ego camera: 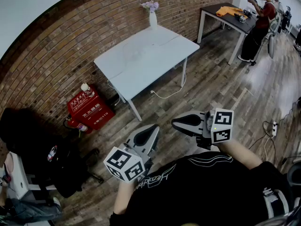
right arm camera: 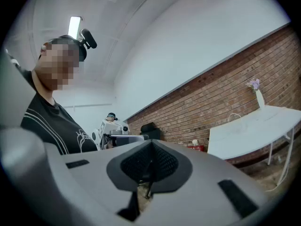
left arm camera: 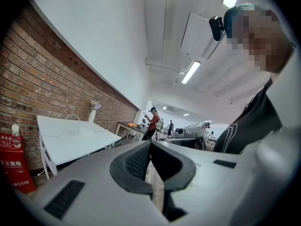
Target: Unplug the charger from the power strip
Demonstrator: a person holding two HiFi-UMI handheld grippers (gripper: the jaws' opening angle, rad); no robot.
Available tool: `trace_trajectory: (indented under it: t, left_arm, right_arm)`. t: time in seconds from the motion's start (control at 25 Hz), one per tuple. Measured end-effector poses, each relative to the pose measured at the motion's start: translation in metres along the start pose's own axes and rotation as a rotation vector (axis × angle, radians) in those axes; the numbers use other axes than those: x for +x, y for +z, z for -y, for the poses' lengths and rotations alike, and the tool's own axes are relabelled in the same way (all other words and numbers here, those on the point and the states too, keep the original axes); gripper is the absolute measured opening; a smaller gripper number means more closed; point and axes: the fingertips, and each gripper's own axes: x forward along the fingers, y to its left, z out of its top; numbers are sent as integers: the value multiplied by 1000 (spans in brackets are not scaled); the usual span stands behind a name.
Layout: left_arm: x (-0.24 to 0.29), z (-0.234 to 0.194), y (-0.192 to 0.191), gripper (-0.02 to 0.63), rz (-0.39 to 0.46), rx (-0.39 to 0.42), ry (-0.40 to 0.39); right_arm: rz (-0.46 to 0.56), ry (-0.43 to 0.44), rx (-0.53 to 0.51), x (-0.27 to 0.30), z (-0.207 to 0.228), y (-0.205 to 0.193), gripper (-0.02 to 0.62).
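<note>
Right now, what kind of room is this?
Probably an office or lab workspace: a white table stands by the brick wall, a red fire extinguisher box sits on the wood floor, and a person stands at a dark desk.

The rectangular tabletop (ego camera: 146,55) is white, the brick wall (ego camera: 61,51) red-brown, the metal box (ego camera: 91,109) bright red, the wooden plank floor (ego camera: 221,91) brown.

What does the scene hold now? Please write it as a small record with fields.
left tongs: shut, empty, close to the person's body
right tongs: shut, empty, close to the person's body
white rectangular table: beside the red brick wall; carries a white vase with purple flowers
red metal fire-extinguisher box: on the wooden floor, left of the table
small white cabled block: on the floor, far right; perhaps the power strip, too small to tell
</note>
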Motion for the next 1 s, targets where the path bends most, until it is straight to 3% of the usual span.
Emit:
trace_trajectory:
  t: [0.24, 0.56, 0.8, 1.0]
  left_arm:
    - [5, 4, 6, 5, 10, 13, 9]
    - [5, 4, 4, 5, -6, 41, 12]
    - [17, 2, 2, 5, -34, 45, -8]
    - [43, -10, -2, 5, -69, 39, -10]
  right_arm:
    - [-11, -1, -22, -1, -1, 4, -3]
    - [-57, -66, -61, -3, 6, -2, -3]
    - [-30, -69, -37, -7, 11, -1, -3]
    - [0, -75, 12, -17, 39, 1, -3]
